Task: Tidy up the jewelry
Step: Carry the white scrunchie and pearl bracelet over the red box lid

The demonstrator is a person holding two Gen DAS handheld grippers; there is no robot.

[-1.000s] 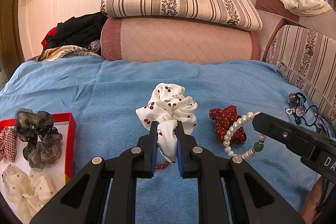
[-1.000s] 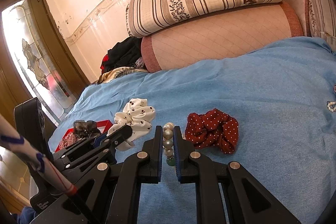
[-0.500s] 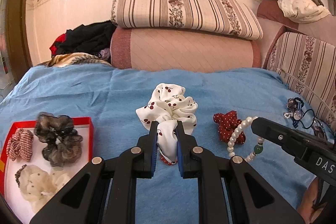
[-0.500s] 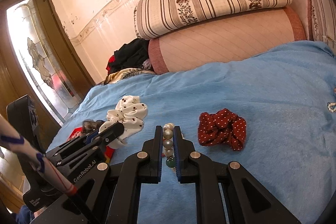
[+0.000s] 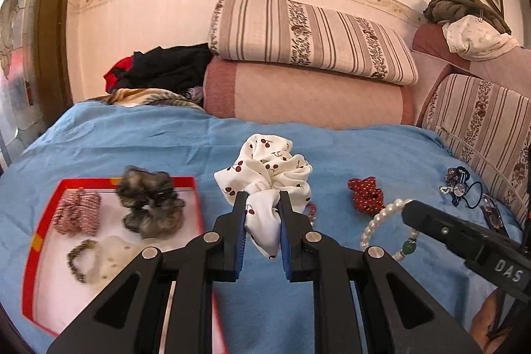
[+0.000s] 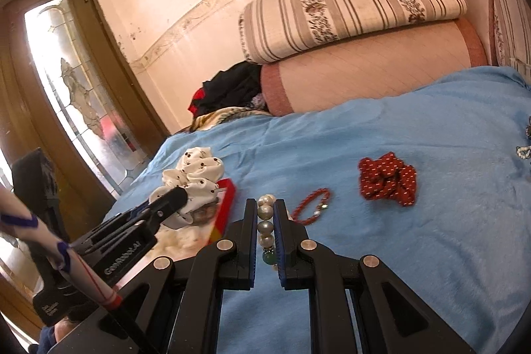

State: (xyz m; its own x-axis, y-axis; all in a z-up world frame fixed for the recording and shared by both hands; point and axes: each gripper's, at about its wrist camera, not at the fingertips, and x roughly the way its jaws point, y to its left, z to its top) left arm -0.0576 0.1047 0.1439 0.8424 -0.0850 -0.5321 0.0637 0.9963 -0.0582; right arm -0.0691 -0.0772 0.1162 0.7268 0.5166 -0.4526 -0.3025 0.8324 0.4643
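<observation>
My left gripper (image 5: 263, 199) is shut on a white cherry-print scrunchie (image 5: 265, 175), held above the blue bedspread beside a red-rimmed tray (image 5: 195, 188). The tray holds a checked scrunchie (image 5: 78, 216), a dark sheer one (image 5: 149, 204) and a pale dotted one (image 5: 109, 257). My right gripper (image 6: 266, 204) is shut on a pearl bracelet (image 6: 265, 221) with a green bead; the same pearl bracelet (image 5: 381, 221) shows in the left wrist view. A red dotted scrunchie (image 6: 388, 179) and a red bead bracelet (image 6: 310, 206) lie on the bedspread.
Striped and pink bolsters (image 5: 308, 82) line the far side of the bed, with dark clothes (image 5: 166, 68) piled at the left. More hair ties (image 5: 459, 184) lie by the striped cushion at right. A glazed wooden door (image 6: 66, 88) stands left of the bed.
Both grippers have risen and drifted left with their loads. The tray has come further into the left wrist view. The red bead bracelet now shows on the bedspread.
</observation>
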